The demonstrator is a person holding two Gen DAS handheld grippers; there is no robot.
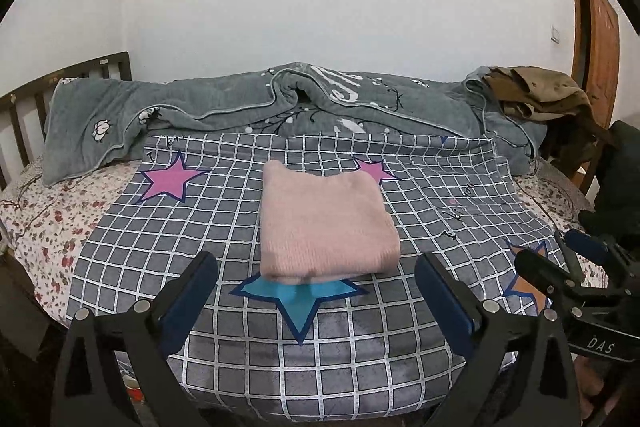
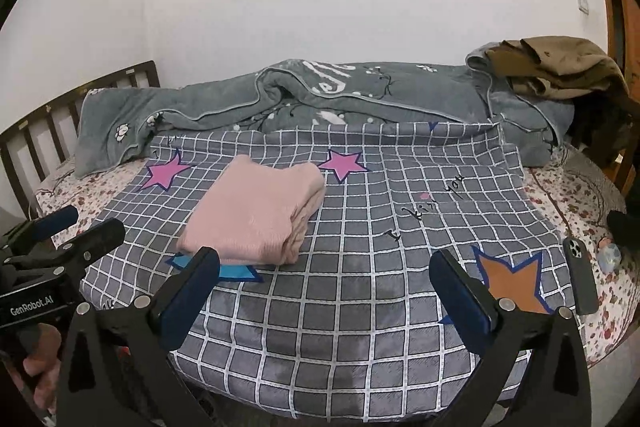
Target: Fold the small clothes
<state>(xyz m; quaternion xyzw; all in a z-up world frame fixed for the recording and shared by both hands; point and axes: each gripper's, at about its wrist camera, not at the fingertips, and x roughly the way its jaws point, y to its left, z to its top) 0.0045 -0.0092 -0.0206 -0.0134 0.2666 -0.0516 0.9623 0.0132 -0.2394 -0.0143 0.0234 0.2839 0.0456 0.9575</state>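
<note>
Looking from left to right across the bed (image 1: 36, 239), I see my left claw (image 1: 316, 291) first. Its jaws stand wide apart and hold nothing. I think it hangs back from the cloth because the fold looks done and nothing more needs pulling.

Next comes the pink sweater (image 1: 324, 219). It lies folded into a neat block in the middle of the checked sheet (image 1: 440, 227), with its near edge over the blue star (image 1: 298, 301). The flat sheet is a good spot for it, so the layers stay stacked.

My right claw (image 2: 326, 287) hangs nearer the right side, also wide open and empty, with the sweater off to its left.

Around it, a grey quilt (image 1: 224, 107) is bunched along the far edge of the bed, well apart from the sweater. Brown clothes (image 2: 560, 71) sit piled at the far right corner. A dark phone (image 2: 580, 275) lies near the right edge, beside the orange star (image 2: 512, 277). Nothing blocks the way to the sweater.
</note>
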